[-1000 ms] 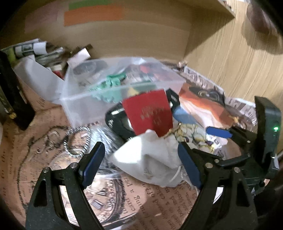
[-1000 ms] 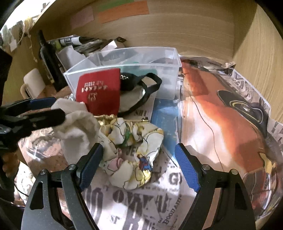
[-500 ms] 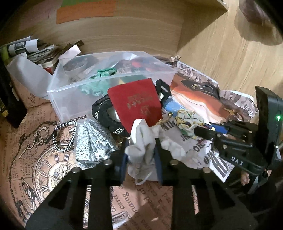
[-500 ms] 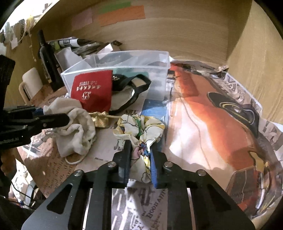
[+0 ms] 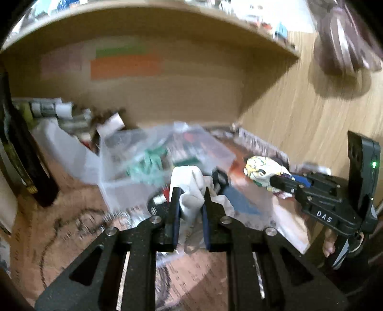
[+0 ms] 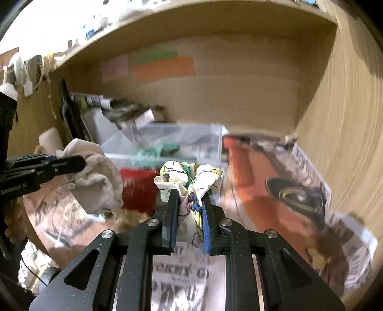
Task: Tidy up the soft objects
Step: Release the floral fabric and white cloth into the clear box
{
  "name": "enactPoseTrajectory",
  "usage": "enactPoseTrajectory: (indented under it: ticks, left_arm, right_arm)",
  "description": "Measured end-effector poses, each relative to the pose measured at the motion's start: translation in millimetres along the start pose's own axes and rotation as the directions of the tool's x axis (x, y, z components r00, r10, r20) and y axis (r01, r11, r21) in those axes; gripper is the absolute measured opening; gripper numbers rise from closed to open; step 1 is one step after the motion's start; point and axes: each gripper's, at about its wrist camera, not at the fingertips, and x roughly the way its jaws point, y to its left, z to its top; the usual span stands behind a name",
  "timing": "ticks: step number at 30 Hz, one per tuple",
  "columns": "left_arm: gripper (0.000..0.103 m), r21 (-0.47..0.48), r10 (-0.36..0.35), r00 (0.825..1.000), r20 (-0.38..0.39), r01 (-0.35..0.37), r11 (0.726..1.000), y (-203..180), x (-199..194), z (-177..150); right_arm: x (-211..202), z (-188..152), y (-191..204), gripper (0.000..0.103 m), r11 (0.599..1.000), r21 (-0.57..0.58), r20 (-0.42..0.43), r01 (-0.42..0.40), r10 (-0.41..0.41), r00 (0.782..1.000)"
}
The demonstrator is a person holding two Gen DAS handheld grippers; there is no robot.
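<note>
My left gripper (image 5: 190, 195) is shut on a white cloth pouch (image 5: 189, 181) and holds it up off the desk; the pouch also shows in the right wrist view (image 6: 95, 174), hanging from the left gripper (image 6: 71, 163). My right gripper (image 6: 190, 197) is shut on a cartoon-print scrunchie (image 6: 186, 175), lifted above the newspaper; the scrunchie also shows in the left wrist view (image 5: 263, 168), held in the right gripper (image 5: 284, 180). A clear plastic bin (image 6: 167, 146) with green and dark items stands just beyond both grippers (image 5: 153, 160).
A red pouch (image 6: 136, 189) and a black strap (image 5: 220, 178) lie in front of the bin. Newspaper sheets (image 6: 275, 191) cover the desk. A dark bottle (image 5: 21, 162) stands left. Wooden walls close the back and right; a shelf (image 5: 167, 21) hangs overhead.
Both grippers have lifted, each with its cloth item, off the desk and tilted up toward the bin and back wall. The views are now motion-blurred.
</note>
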Motion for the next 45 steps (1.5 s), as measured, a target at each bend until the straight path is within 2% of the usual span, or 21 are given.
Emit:
enactPoseTrajectory:
  ticks: [4, 8, 14, 20, 26, 31, 36, 38, 39, 40, 42, 44, 45]
  left_arm:
    - [0.015, -0.012, 0.049, 0.995, 0.082, -0.048, 0.999, 12, -10, 23]
    - [0.015, -0.026, 0.090, 0.987, 0.130, -0.087, 0.996, 26, -9, 43]
    - [0.015, -0.041, 0.156, 0.977, 0.145, -0.151, 0.988, 48, 12, 65]
    - [0.015, -0.057, 0.174, 0.982, 0.076, -0.170, 0.984, 73, 55, 77]
    - [0.015, -0.070, 0.185, 0.983, -0.019, -0.185, 0.980, 89, 105, 76]
    - [0.015, -0.102, 0.122, 0.987, -0.108, -0.133, 0.986, 98, 135, 72]
    - [0.016, -0.097, 0.108, 0.981, -0.163, -0.124, 0.988, 98, 150, 66]
    - [0.023, -0.101, 0.102, 0.977, -0.185, -0.123, 0.987, 100, 154, 63]
    - [0.032, -0.104, 0.101, 0.976, -0.193, -0.123, 0.987, 100, 155, 62]
    - [0.041, -0.107, 0.101, 0.976, -0.195, -0.124, 0.986, 101, 156, 62]
    - [0.050, -0.110, 0.108, 0.976, -0.187, -0.130, 0.985, 102, 154, 62]
    - [0.051, -0.104, 0.111, 0.977, -0.179, -0.131, 0.986, 101, 149, 62]
    - [0.052, -0.103, 0.110, 0.978, -0.178, -0.130, 0.986, 101, 147, 62]
  right_arm:
    - [2, 19, 1, 0.016, 1.000, -0.001, 0.051, -0.012, 0.012, 0.999]
    - [10, 40, 2, 0.016, 1.000, -0.003, 0.091, -0.029, 0.029, 0.995]
    - [31, 64, 7, 0.016, 0.999, -0.026, 0.111, -0.042, 0.045, 0.993]
    - [69, 80, 13, 0.016, 0.997, -0.053, 0.059, -0.057, 0.060, 0.996]
    - [116, 85, 17, 0.016, 0.995, -0.061, -0.055, -0.077, 0.074, 0.996]
    - [145, 80, 19, 0.016, 0.994, -0.063, -0.142, -0.091, 0.081, 0.987]
    - [163, 74, 18, 0.017, 0.993, -0.062, -0.208, -0.098, 0.083, 0.975]
    - [165, 73, 16, 0.018, 0.994, -0.058, -0.218, -0.096, 0.081, 0.973]
    - [166, 72, 15, 0.019, 0.994, -0.057, -0.222, -0.090, 0.075, 0.972]
    - [165, 72, 14, 0.024, 0.994, -0.054, -0.224, -0.091, 0.077, 0.972]
    - [164, 72, 12, 0.033, 0.995, -0.052, -0.224, -0.088, 0.075, 0.972]
    - [161, 74, 13, 0.046, 0.995, -0.057, -0.214, -0.085, 0.071, 0.974]
    - [158, 76, 14, 0.050, 0.995, -0.060, -0.203, -0.081, 0.067, 0.977]
